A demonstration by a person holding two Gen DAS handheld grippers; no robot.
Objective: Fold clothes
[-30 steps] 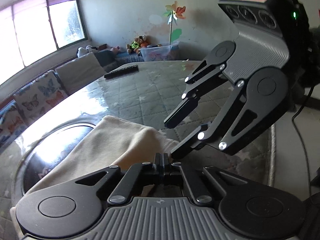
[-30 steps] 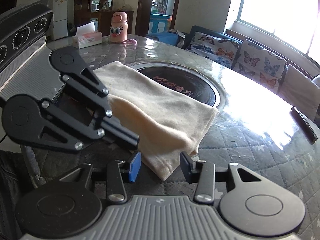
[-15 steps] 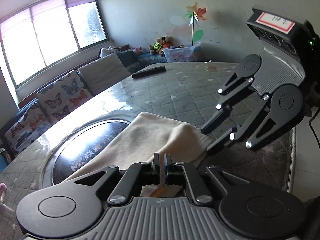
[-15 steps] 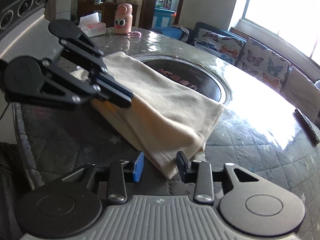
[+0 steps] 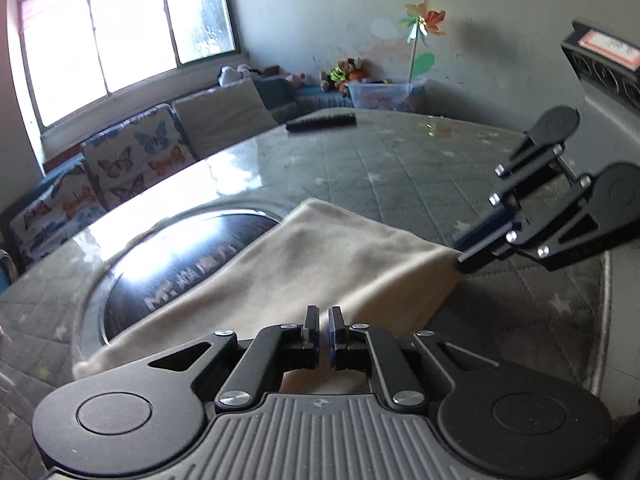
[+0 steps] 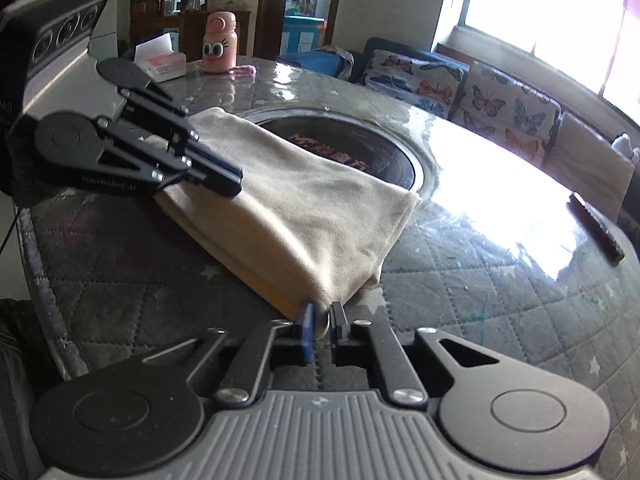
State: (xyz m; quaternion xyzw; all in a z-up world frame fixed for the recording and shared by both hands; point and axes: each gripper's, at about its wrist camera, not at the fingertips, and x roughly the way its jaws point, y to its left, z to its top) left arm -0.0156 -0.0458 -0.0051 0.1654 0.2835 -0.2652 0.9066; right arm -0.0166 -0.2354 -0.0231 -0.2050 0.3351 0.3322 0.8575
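Observation:
A cream folded garment point(image 5: 312, 264) lies on the round quilted table point(image 5: 400, 168), partly over its dark glass centre; it also shows in the right wrist view point(image 6: 304, 208). My left gripper point(image 5: 324, 320) is shut on the garment's near edge; it also shows in the right wrist view point(image 6: 228, 178). My right gripper point(image 6: 320, 314) is shut on the garment's near corner; it also shows in the left wrist view point(image 5: 464, 250) at the cloth's right corner. The cloth is pulled taut between the two grippers.
A dark remote point(image 5: 320, 122) lies at the table's far edge; it also shows in the right wrist view point(image 6: 596, 228). A pink bottle point(image 6: 218, 44) and a tissue box point(image 6: 160, 64) stand at the table's other end. A butterfly sofa point(image 6: 460, 84) runs under the window.
My right gripper closed from open onto the garment's corner. The two grippers moved apart, and the cloth now stretches flatter between them.

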